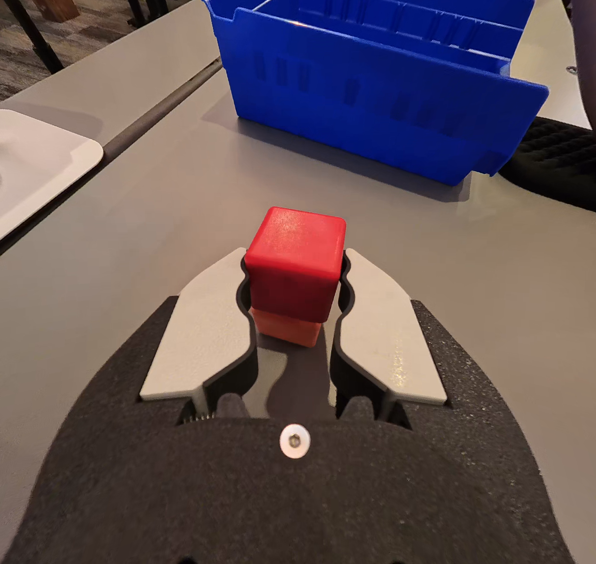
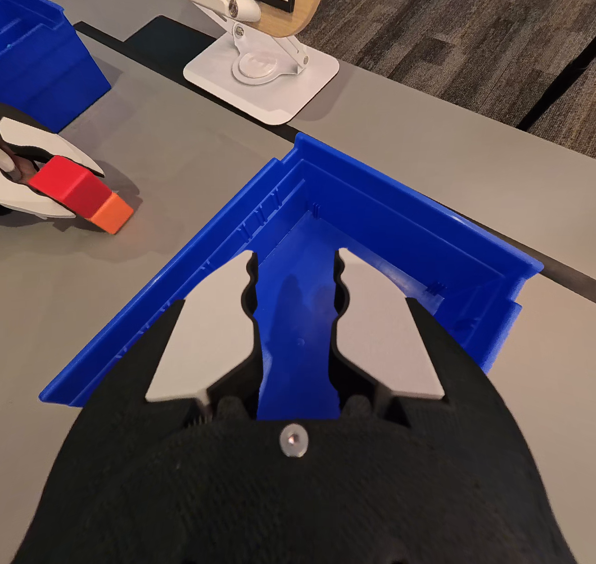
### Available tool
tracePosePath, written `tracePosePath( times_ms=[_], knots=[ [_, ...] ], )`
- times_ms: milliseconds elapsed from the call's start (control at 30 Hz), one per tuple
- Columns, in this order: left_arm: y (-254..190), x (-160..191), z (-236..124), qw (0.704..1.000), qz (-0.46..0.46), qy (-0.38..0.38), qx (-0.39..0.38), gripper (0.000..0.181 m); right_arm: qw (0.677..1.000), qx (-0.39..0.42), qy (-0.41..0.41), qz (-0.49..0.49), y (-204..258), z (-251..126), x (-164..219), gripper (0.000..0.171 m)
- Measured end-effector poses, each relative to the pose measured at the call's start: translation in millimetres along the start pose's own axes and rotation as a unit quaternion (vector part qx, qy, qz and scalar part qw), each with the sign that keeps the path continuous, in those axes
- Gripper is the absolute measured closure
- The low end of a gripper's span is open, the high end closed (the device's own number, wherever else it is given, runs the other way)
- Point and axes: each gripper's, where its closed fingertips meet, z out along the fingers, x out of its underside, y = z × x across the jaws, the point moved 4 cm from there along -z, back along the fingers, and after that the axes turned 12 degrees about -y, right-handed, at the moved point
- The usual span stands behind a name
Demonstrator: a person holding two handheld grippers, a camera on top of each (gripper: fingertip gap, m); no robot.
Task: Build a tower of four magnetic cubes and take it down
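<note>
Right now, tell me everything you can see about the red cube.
The red cube is a glossy, plastic-looking block with rounded edges and plain faces. It sits upright on top of an orange cube, slightly offset from it, making a two-block stack on the grey table. The left hand-held gripper has its two fingers closed against the red cube's opposite sides. A blue bin stands behind it, not touching. The right wrist view shows the same stack beside a second blue bin.

A glossy red plastic cube (image 1: 295, 258) sits on a matte orange plastic cube (image 1: 288, 331); the ribbed plastic bin (image 1: 371, 81) is blue, the tabletop (image 1: 129, 226) grey, perhaps faintly brownish.
</note>
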Motion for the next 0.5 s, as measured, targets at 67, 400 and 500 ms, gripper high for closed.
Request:
tracePosePath(
  times_ms=[67,400,500],
  knots=[
    [1.4,1.6,0.3,1.000,-0.005,0.000,-0.001,0.130,1.000,0.000,0.003,-0.001,0.2,0.9,0.7,0.125],
    [-0.3,-6.2,-2.9,1.000,-0.012,-0.015,-0.014,0.108,1.000,-0.003,0.007,0.004,-0.3,3.2,3.5,0.124],
    [-6.8,-30.4,-11.9,0.998,-0.014,-0.059,-0.026,0.107,1.000,-0.002,0.009,0.003,-0.8,3.8,4.3,0.124]
  ],
)
